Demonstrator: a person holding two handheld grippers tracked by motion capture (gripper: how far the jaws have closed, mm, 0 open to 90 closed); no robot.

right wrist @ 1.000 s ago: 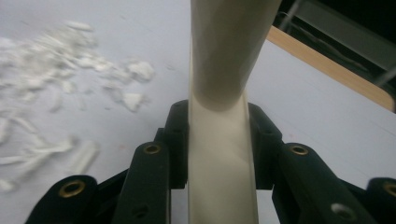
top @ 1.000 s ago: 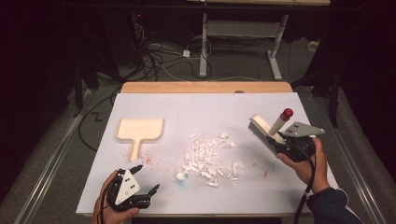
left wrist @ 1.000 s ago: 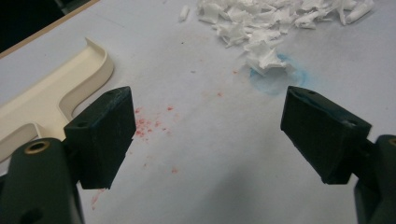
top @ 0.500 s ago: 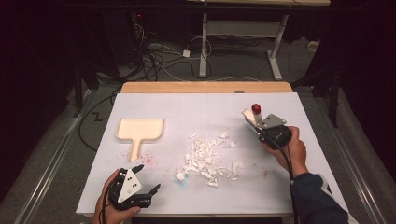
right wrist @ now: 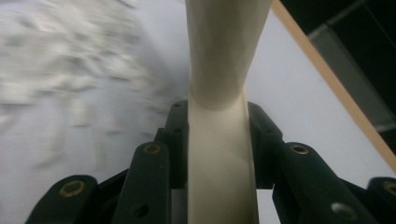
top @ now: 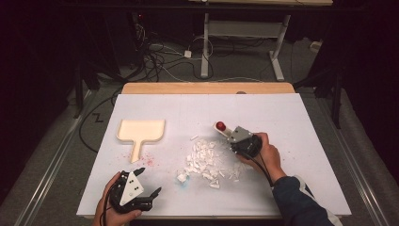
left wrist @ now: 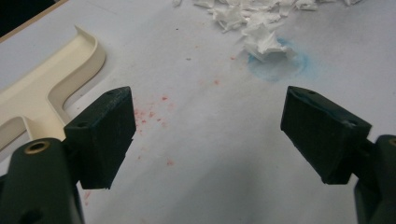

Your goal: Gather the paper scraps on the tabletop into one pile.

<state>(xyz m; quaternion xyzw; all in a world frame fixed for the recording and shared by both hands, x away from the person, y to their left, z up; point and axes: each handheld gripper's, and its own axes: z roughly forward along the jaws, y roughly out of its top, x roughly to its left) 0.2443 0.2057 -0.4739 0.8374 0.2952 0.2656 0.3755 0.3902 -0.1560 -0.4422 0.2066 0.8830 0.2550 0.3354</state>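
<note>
A cream dustpan [top: 141, 130] lies flat at the left of the white table sheet [top: 291, 117], its handle toward me; in the left gripper view the dustpan [left wrist: 51, 88] is at far left. A pile of white paper scraps [top: 207, 158] sits mid-table. My right gripper [top: 241, 141] is at the pile's right edge, shut on the cream handle of a brush [right wrist: 218, 154] whose red end knob [top: 220, 126] points away from me. My left gripper [top: 149, 181] rests near the front left edge, open, with nothing between its jaws [left wrist: 210, 130]. The scraps [left wrist: 252, 18] lie beyond it.
Red specks [left wrist: 149, 114] dot the sheet near the dustpan's handle, and a faint blue stain [left wrist: 280, 63] marks the pile's near edge. A wooden strip [top: 207, 88] runs along the table's far side. Cables and table legs are on the dark floor behind.
My right hand has carried the brush left and down, from the table's right side to the right edge of the scrap pile. The left gripper has stayed put.
</note>
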